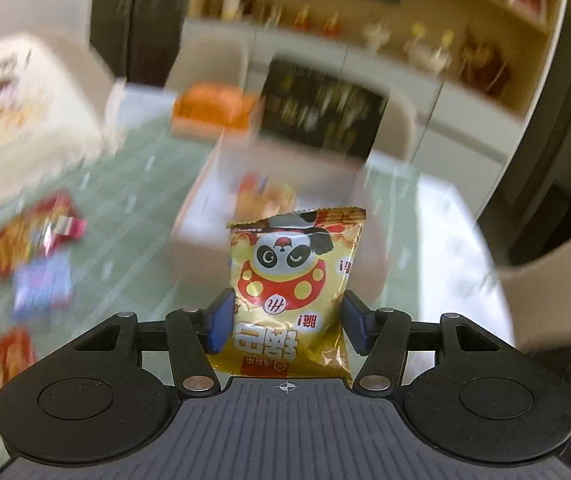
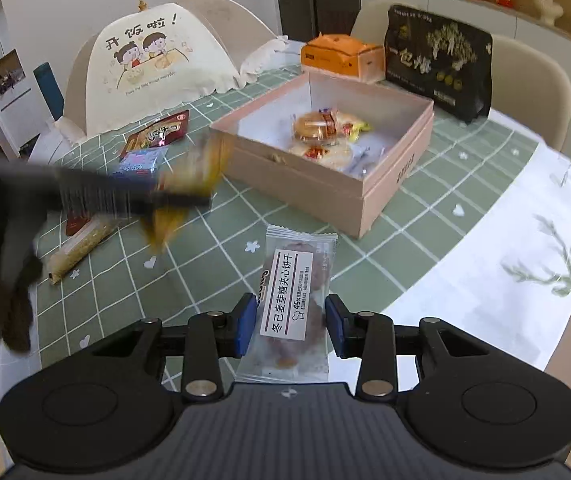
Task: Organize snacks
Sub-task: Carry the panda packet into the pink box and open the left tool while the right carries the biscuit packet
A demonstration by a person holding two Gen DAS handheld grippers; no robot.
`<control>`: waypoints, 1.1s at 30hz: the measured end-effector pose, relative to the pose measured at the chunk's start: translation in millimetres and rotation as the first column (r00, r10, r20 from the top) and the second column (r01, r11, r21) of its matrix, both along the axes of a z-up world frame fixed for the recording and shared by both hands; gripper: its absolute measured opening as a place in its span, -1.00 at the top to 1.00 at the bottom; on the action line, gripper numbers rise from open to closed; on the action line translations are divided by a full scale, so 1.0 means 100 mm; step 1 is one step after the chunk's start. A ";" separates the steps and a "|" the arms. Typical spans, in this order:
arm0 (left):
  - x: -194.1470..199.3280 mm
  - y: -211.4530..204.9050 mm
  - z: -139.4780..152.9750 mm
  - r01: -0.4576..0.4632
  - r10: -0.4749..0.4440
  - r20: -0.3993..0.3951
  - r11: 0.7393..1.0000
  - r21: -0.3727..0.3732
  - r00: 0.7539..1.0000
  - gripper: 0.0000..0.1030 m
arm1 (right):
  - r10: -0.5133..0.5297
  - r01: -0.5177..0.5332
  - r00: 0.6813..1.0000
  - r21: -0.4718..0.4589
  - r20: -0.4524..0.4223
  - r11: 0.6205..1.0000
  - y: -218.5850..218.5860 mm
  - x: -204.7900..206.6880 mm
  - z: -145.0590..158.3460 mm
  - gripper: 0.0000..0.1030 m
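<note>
A: While the left gripper [image 1: 285, 322] is pinching the yellow panda snack bag [image 1: 295, 280] by its lower half, the bag is hanging clear of the green checked tablecloth [image 1: 133, 216], with the pink box [image 1: 201, 216] blurred behind it.

B: And the right gripper [image 2: 290, 324] is closing its blue pads against the sides of the clear biscuit packet [image 2: 291, 304], which is sitting between them, short of the pink box [image 2: 317, 196] that is already holding a few wrapped snacks [image 2: 321, 128].

A: The risk is looking like slippage. Both wrappers are slick and puffy, so a light squeeze could be letting one slide out before it is over the box.

B: The two grippers are also heading for one box; they could be bumping each other or clipping its wall.
</note>
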State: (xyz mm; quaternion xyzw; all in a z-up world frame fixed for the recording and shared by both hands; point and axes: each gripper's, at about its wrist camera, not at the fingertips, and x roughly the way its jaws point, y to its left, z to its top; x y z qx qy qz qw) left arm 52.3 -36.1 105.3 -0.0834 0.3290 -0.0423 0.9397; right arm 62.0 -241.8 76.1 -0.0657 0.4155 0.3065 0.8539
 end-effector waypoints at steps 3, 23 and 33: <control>0.48 -0.01 0.32 0.016 -0.015 0.069 1.000 -0.017 0.998 -0.24 | -0.015 0.015 0.999 -0.010 -0.037 1.000 -0.01 0.03 -0.07 0.28; -0.16 0.98 -0.29 -0.346 0.332 -0.098 0.885 -0.310 0.938 -0.15 | -0.180 0.160 0.972 0.135 0.154 0.978 0.23 0.46 0.36 0.62; -0.72 0.90 -0.46 -0.292 0.234 -0.260 0.933 -0.210 0.937 -0.15 | 0.021 -0.021 0.999 -0.002 0.025 1.000 0.45 0.74 0.23 0.20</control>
